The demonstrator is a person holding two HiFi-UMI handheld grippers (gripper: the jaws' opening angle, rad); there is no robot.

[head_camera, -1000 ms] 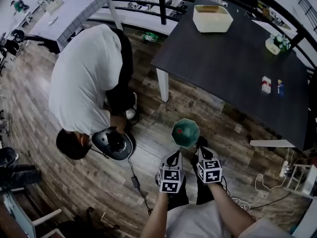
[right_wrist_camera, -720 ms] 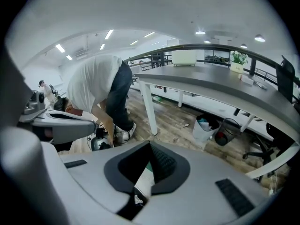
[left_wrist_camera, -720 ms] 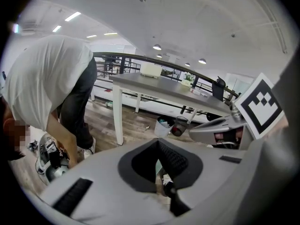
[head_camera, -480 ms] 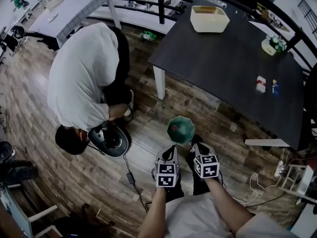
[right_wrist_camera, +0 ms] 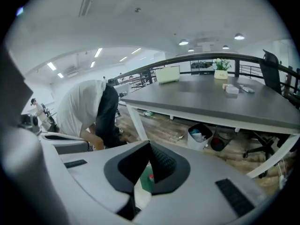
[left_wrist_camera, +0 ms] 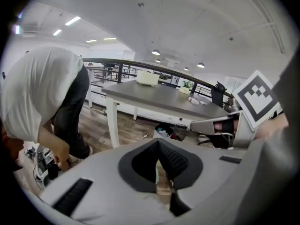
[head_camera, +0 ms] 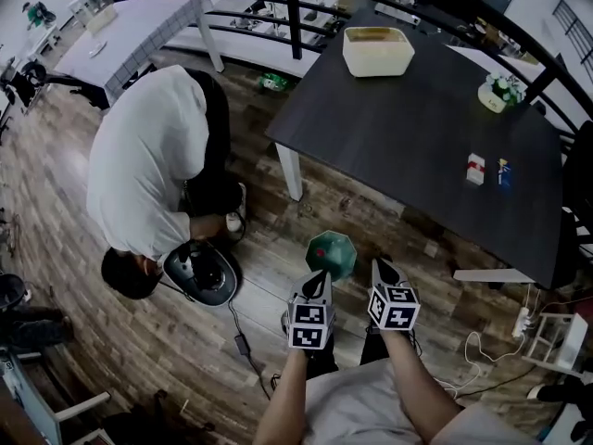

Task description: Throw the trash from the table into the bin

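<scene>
At lower centre, the left gripper (head_camera: 320,278) and right gripper (head_camera: 382,269) (2 in all) are both pressed together and empty, beside 1 green bin (head_camera: 331,251). 2 small packets (head_camera: 475,169) lie at the right of 1 dark table (head_camera: 398,128).

We log the left gripper (left_wrist_camera: 158,142) with jaws closed, tips touching. Beyond: a dark table (left_wrist_camera: 152,96) on white legs, a cream tub (left_wrist_camera: 149,79) on it; a person (left_wrist_camera: 42,93) in white bends over at left.

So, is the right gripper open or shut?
Shut and empty. In its own view the right gripper has jaws that meet at the tips, with nothing between them.
</scene>
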